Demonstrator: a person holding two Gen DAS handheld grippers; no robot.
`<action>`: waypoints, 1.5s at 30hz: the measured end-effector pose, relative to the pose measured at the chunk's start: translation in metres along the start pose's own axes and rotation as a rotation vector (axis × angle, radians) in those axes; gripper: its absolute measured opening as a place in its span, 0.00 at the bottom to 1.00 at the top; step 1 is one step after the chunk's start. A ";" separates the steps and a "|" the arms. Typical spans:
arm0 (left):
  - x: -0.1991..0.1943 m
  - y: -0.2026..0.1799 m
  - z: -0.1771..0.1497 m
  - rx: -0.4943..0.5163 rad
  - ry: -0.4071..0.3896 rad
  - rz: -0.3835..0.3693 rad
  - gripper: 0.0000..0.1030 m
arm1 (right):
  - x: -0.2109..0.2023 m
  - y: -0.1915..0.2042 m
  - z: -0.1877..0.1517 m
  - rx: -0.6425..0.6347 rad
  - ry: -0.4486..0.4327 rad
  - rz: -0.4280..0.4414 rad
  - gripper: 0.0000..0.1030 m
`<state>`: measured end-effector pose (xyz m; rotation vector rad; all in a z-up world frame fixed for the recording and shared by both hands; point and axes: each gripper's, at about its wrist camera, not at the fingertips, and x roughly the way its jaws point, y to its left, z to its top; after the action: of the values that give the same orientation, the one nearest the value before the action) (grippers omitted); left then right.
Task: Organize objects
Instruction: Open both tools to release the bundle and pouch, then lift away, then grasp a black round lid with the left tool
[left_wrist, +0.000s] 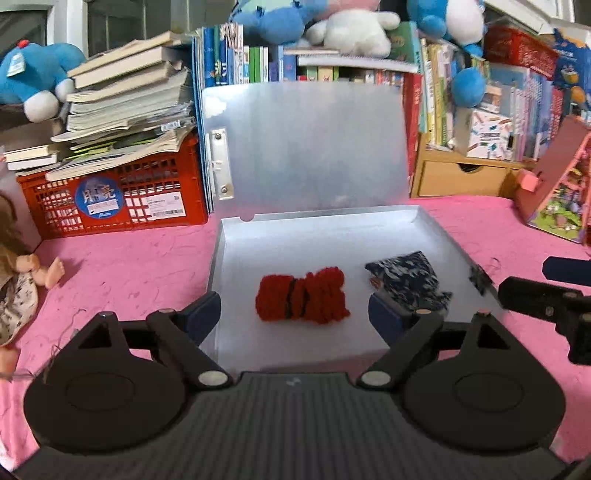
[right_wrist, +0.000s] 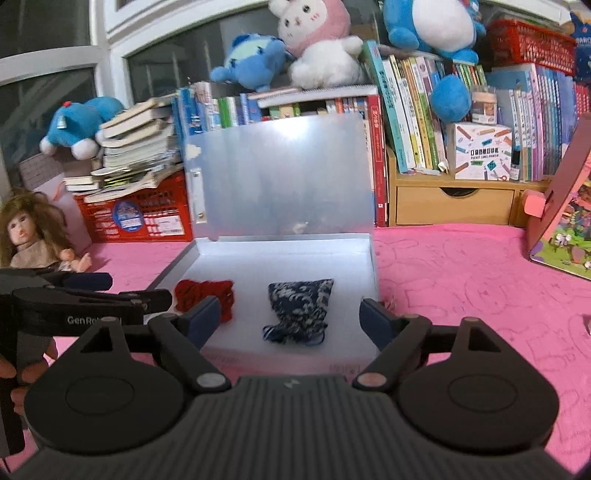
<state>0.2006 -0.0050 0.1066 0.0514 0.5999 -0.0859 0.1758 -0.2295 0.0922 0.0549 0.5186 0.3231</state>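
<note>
Red yarn (left_wrist: 303, 295), blue pouch (right_wrist: 299, 308) untouched; both jaws wide, empty.

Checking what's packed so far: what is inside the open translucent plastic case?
A red fuzzy yarn bundle and a dark blue floral cloth pouch lie side by side in the translucent plastic case. Anything beneath them is hidden.

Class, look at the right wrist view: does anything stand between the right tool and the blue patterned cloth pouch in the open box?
Nothing visible does. The right tool stands open, with the blue patterned cloth pouch straight ahead.
</note>
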 end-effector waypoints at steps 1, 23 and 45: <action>-0.008 0.000 -0.005 -0.001 -0.007 -0.007 0.87 | -0.006 0.003 -0.004 -0.006 -0.007 0.000 0.87; -0.114 -0.027 -0.147 0.012 -0.094 -0.100 0.96 | -0.098 0.039 -0.137 -0.068 -0.043 -0.012 0.90; -0.127 -0.022 -0.178 0.015 -0.099 -0.136 0.95 | -0.080 0.067 -0.162 -0.157 0.060 0.093 0.38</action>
<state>-0.0052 -0.0058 0.0313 0.0207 0.5039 -0.2231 0.0112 -0.1962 -0.0013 -0.0833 0.5495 0.4563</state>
